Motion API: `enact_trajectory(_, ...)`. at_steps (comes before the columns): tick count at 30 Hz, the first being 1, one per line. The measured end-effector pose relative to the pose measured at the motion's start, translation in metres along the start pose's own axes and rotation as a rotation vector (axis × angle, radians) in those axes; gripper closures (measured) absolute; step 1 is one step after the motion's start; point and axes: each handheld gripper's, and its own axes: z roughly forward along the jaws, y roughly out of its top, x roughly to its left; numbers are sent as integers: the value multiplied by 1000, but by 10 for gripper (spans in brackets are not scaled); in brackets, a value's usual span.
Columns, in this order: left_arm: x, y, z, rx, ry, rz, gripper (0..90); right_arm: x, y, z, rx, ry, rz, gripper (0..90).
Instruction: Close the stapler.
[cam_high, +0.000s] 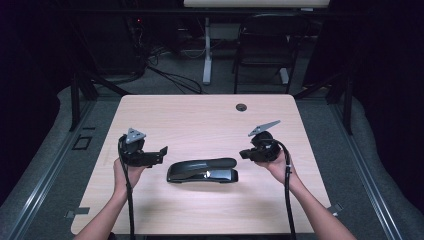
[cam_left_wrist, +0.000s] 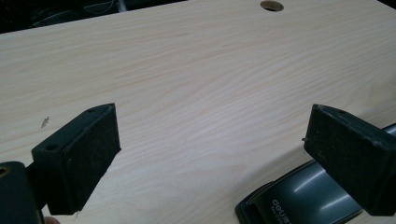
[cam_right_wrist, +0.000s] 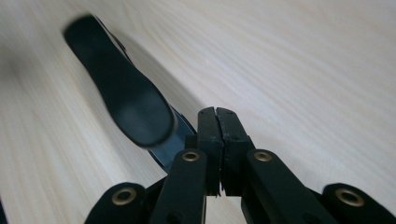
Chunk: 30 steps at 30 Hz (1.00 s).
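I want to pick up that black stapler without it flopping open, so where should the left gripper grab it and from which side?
Probably across the narrow width of the stapler, near its hinged end closest to the left gripper, coming down from above. It lies flat and long on the table, so its two long sides are free to pinch. The left gripper's jaws already stand open; the right gripper is shut.

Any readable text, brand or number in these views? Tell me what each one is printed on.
"deli" - pale lettering on the dark grey top of the stapler, at the end by the left gripper, seen in the left gripper view.
A smaller line beneath it - too small and partly cut off to read.
A white mark on the stapler's side in the high view - too small to read.
The table bears no text.
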Motion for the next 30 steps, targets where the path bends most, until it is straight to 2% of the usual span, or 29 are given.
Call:
enact_trajectory(3, 0, 0, 1, 4, 1, 4, 36, 11, 6, -9, -57, 45, -64, 885)
enact_trajectory(5, 0, 0, 2, 4, 1, -1, 35, 20, 9, -11, -62, 62, -94, 886)
enact_trajectory(7, 0, 0, 2, 5, 2, 4, 35, 27, 11, -8, -47, 76, -118, 894)
enact_trajectory(10, 0, 0, 1, 4, 2, 2, 35, 33, 10, 0, -6, 59, -140, 900)
enact_trajectory(12, 0, 0, 1, 7, 2, 2, 35, 33, 9, 7, 43, 33, -152, 900)
enact_trajectory(15, 0, 0, 2, 5, 1, 2, 35, 31, 7, 7, 49, 41, -138, 900)
enact_trajectory(20, -1, 0, 3, 4, 1, 2, 35, 35, 3, 20, 114, -20, -181, 900)
enact_trajectory(25, 0, 0, 3, 6, 0, 3, 35, 31, 0, 24, 128, -2, -159, 900)
enact_trajectory(28, -1, 0, 4, 9, -3, 0, 35, 30, -1, 28, 155, 0, -152, 900)
enact_trajectory(30, -1, 0, 4, 8, -1, 2, 35, 28, -2, 28, 144, 9, -140, 900)
